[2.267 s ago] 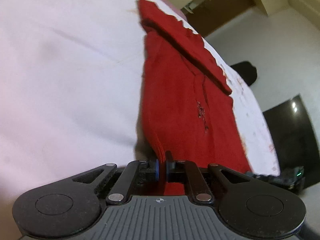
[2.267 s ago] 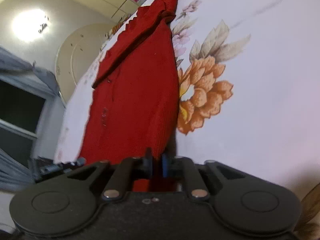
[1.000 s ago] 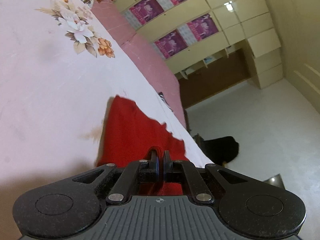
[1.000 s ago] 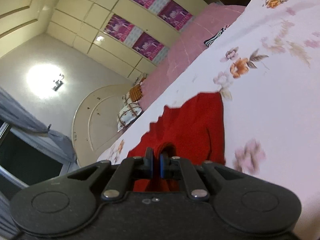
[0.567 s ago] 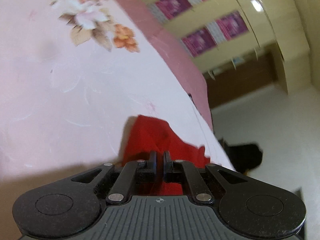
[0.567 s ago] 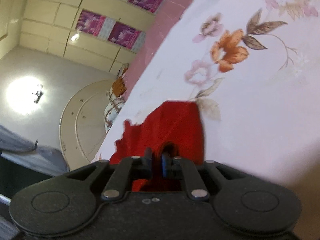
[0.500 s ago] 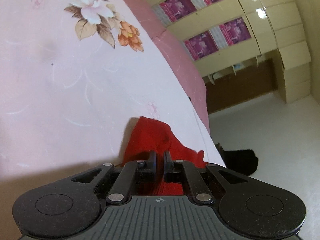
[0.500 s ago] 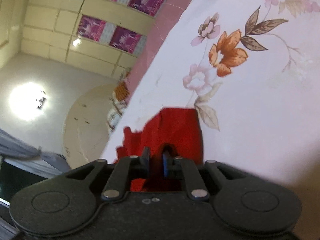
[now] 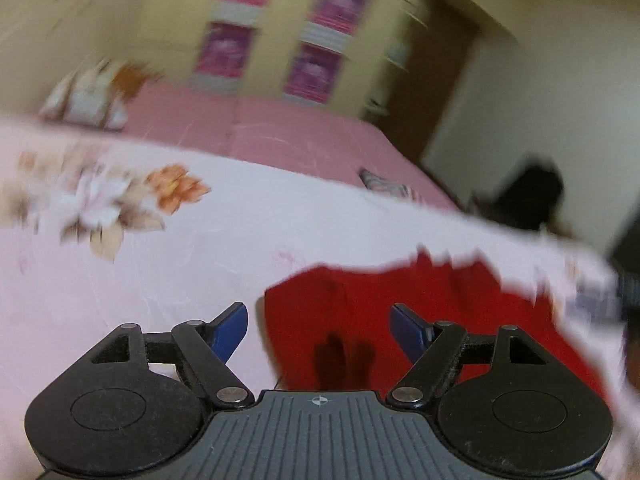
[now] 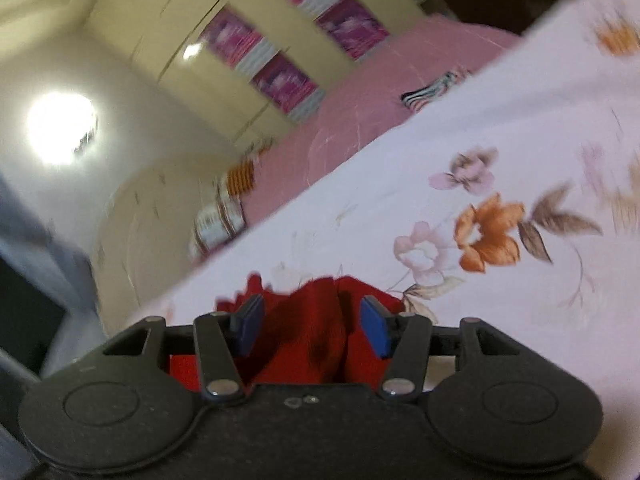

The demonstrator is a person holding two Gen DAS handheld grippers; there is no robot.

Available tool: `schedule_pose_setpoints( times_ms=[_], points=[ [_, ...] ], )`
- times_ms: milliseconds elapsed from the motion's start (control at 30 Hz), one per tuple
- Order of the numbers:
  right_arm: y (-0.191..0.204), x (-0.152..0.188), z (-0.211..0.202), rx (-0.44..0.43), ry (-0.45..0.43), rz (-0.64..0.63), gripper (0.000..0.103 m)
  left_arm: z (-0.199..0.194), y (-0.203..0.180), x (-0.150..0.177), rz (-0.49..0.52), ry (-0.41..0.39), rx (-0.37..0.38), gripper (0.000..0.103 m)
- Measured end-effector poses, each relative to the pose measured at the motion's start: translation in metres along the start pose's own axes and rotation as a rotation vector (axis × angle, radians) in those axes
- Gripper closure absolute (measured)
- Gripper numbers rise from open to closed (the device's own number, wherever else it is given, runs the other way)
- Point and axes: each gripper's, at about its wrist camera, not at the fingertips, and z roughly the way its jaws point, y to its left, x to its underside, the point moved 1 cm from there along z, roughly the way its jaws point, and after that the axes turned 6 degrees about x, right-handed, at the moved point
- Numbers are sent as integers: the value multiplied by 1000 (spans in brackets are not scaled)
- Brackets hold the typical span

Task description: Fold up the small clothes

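A red garment [image 9: 400,312] lies folded over on the floral white bedsheet [image 9: 120,264], near the bed's right edge. My left gripper [image 9: 320,328] is open just above its near-left corner, blue pads spread apart with nothing between them. In the right wrist view the same red garment [image 10: 316,320] lies under my right gripper [image 10: 312,328], which is open too, its jaws astride a raised crease of the cloth. Both views are motion-blurred.
A pink blanket [image 9: 260,136] covers the far part of the bed, with a patterned pillow [image 9: 84,100] at the back left. A small striped item [image 10: 428,92] lies on the pink blanket. A dark object [image 9: 528,196] sits on the floor beyond the bed's right edge.
Both grippers were shut on the red garment's edge and carried it over the rest of the cloth. Now both have opened and let it go, and the garment lies on the sheet.
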Motion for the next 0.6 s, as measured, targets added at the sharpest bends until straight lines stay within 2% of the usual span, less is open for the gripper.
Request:
schedule_pose_setpoints(
  times_ms=[67, 167, 267, 300, 367, 467, 533, 600],
  points=[
    [10, 1, 0, 17, 9, -62, 50, -14, -2, 3, 50, 3, -10, 26],
    [18, 6, -3, 12, 3, -82, 50, -32, 5, 12, 32, -6, -13, 26],
    [22, 13, -4, 8, 8, -88, 50, -28, 2, 23, 54, 85, 49, 26],
    [21, 15, -5, 13, 10, -92, 50, -22, -2, 26, 83, 119, 47, 26],
    [20, 19, -3, 15, 16, -88, 50, -3, -3, 29, 107, 164, -11, 26],
    [16, 18, 2, 23, 27, -73, 50, 17, 5, 18, 47, 117, -76, 26],
    [17, 18, 4, 33, 30, -81, 50, 24, 11, 4, -12, 47, -109, 26],
    [19, 18, 8, 37, 30, -85, 50, 30, 16, -3, -59, 18, -93, 26]
  ],
)
